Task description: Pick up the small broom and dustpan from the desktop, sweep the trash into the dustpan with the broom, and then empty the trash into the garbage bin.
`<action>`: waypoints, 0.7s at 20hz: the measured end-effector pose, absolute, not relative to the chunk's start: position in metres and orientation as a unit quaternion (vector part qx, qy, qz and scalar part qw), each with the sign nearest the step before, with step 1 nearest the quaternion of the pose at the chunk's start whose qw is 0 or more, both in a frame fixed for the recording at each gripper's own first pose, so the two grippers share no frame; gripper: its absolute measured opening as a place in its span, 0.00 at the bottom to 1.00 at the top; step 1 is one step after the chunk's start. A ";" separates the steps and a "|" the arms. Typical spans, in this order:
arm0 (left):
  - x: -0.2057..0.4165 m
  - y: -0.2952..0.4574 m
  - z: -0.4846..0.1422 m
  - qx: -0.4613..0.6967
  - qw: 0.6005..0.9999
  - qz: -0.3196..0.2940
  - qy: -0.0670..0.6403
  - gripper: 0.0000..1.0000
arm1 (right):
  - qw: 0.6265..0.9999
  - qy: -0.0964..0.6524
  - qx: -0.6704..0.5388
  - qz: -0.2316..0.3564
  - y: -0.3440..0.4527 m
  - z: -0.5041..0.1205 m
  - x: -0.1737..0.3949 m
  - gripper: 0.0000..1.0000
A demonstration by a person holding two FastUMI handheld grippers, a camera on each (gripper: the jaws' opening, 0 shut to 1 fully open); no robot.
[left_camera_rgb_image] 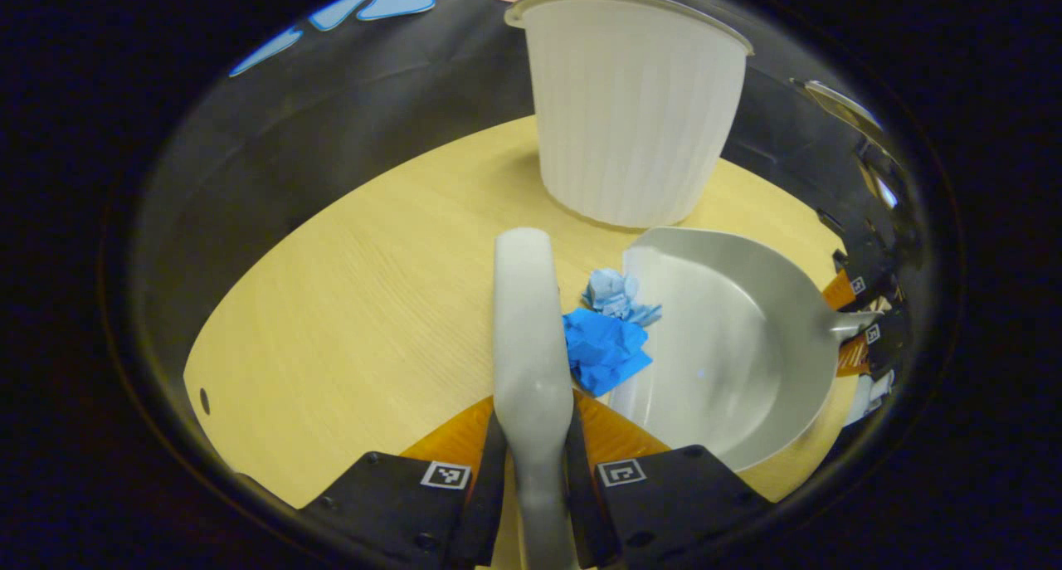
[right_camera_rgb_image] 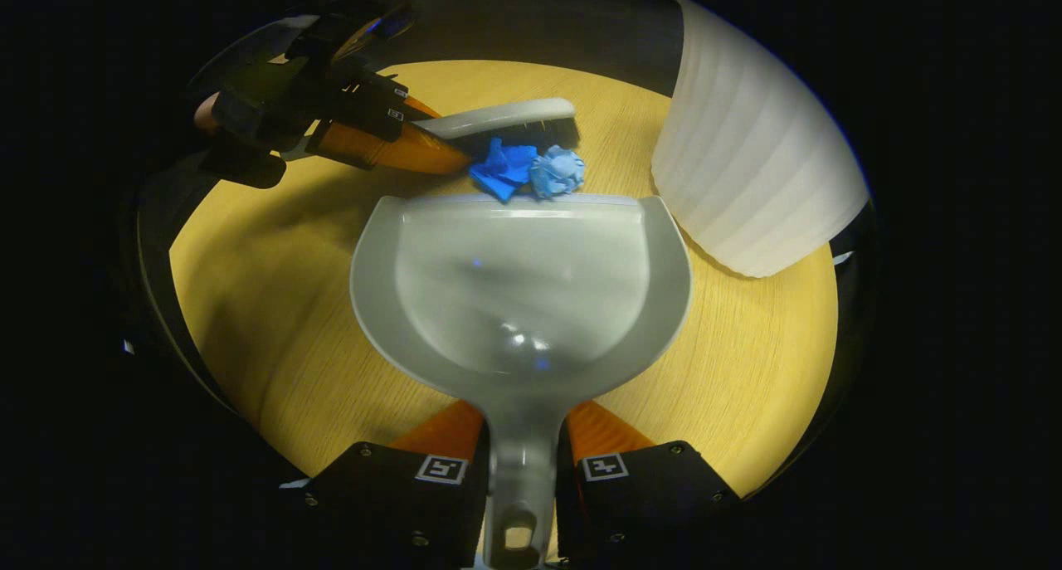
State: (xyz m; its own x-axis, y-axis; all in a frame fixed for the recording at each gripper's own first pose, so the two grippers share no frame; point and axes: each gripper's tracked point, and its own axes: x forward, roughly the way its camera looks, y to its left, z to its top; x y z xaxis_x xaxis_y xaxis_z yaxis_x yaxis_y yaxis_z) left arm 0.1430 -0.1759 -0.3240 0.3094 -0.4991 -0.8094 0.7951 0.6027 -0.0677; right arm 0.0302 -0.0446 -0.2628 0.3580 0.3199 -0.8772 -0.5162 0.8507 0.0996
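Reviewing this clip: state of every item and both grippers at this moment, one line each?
broom: held in the left gripper, bristles against the trash.
dustpan: held by its handle in the right gripper, empty.
dark blue paper wad: on the table, at the dustpan's lip.
light blue paper wad: beside it.
garbage bin: upright.

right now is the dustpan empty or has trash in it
Empty: the dustpan bowl is bare, and both blue paper wads lie on the table just beyond its lip.

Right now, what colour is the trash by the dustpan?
Blue: one dark wad, one pale wad, clearest in the right gripper view.
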 end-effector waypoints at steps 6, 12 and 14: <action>0.129 -0.192 -0.290 0.176 0.771 -0.457 0.407 0.39 | 0.827 0.491 -0.084 0.261 -0.056 -0.195 0.019 0.36; 0.109 -0.205 -0.287 0.167 0.769 -0.459 0.412 0.39 | 0.838 0.476 -0.076 0.256 -0.070 -0.168 0.023 0.36; 0.110 -0.203 -0.282 0.163 0.777 -0.449 0.411 0.41 | 0.841 0.473 -0.073 0.254 -0.071 -0.176 0.023 0.36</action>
State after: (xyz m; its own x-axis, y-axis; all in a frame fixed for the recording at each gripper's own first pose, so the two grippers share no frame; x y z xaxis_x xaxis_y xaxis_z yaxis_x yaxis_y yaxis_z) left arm 0.1103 -0.2033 -0.2825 0.2600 -0.5639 -0.7838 0.8309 0.5442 -0.1158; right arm 0.0231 -0.0712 -0.1763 0.4236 0.3571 -0.8325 -0.4956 0.8606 0.1170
